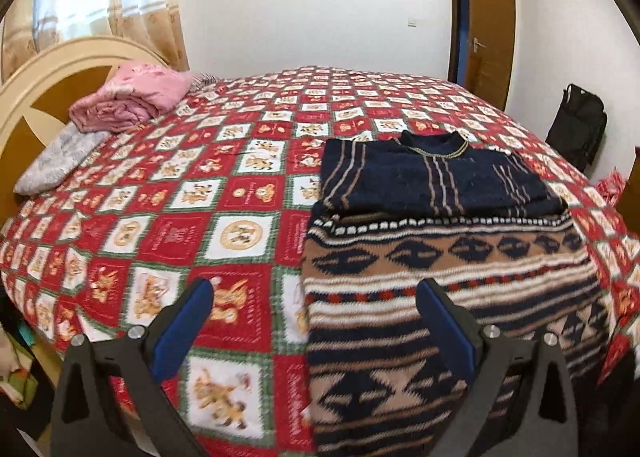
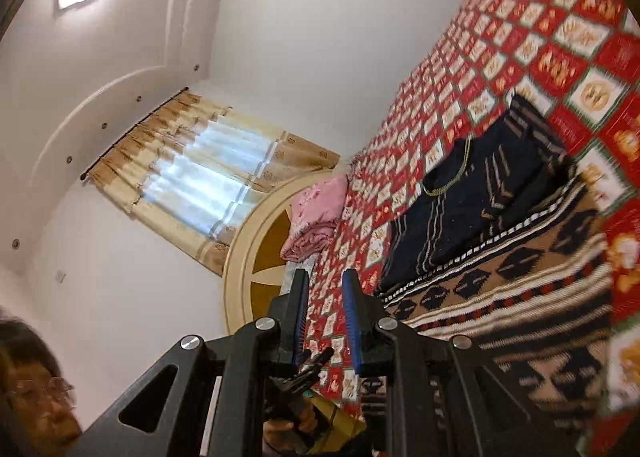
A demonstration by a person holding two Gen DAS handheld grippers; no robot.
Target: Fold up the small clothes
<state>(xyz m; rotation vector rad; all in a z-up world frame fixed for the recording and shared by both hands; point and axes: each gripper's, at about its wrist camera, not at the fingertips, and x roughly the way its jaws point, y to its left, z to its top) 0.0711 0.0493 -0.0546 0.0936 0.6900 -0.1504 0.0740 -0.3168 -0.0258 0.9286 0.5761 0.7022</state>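
Two knitted garments lie on the bed's red checked quilt (image 1: 168, 241): a folded navy sweater (image 1: 436, 181) sits on the far end of a patterned brown-and-navy knit (image 1: 448, 297) that runs lengthwise toward the near edge. The left gripper (image 1: 316, 321) hangs over that near end, jaws wide apart and empty, one finger above the knit, the other above bare quilt. It looks the nearer tool. The right gripper (image 2: 326, 317), rolled sideways, has its jaws only narrowly parted and holds nothing; the knit lies to its right.
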